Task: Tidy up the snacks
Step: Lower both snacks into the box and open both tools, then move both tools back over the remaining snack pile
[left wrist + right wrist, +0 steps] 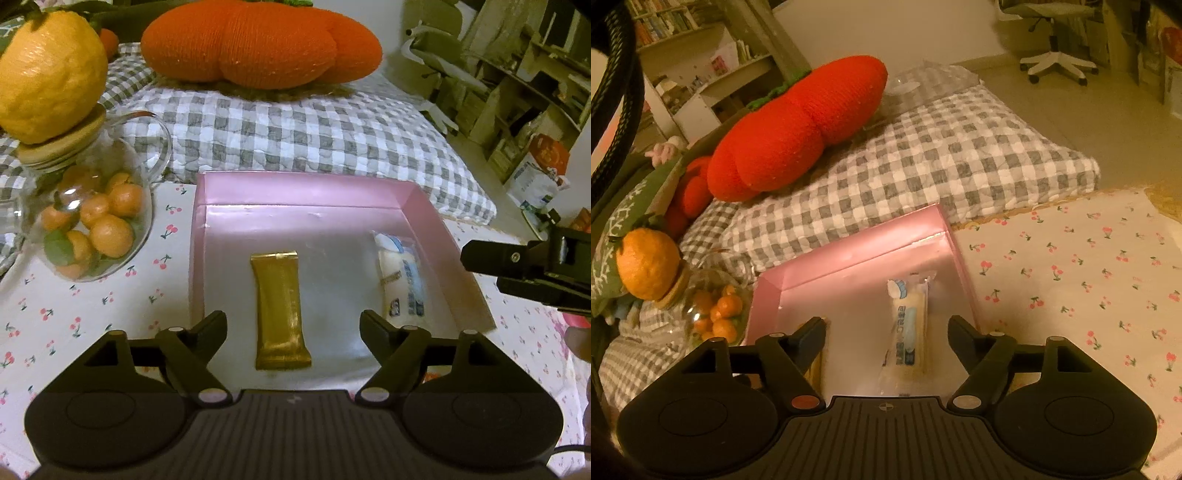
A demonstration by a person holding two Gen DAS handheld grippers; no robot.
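- Left wrist view: the left claw (pixel 293 325) hangs spread wide and empty over the pink tray (pixel 306 188); the gold snack bar (pixel 279 310) lies flat between its fingers, untouched.
- Right wrist view: the right claw (pixel 886 330) gapes, gripping nothing; the white-and-blue snack packet (pixel 908 325) rests in the tray on the cherry-print surface (pixel 1071 280).

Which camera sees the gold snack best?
The left wrist view: the gold snack lies whole in the pink box, between open fingers. In the right wrist view only a sliver shows behind a finger.
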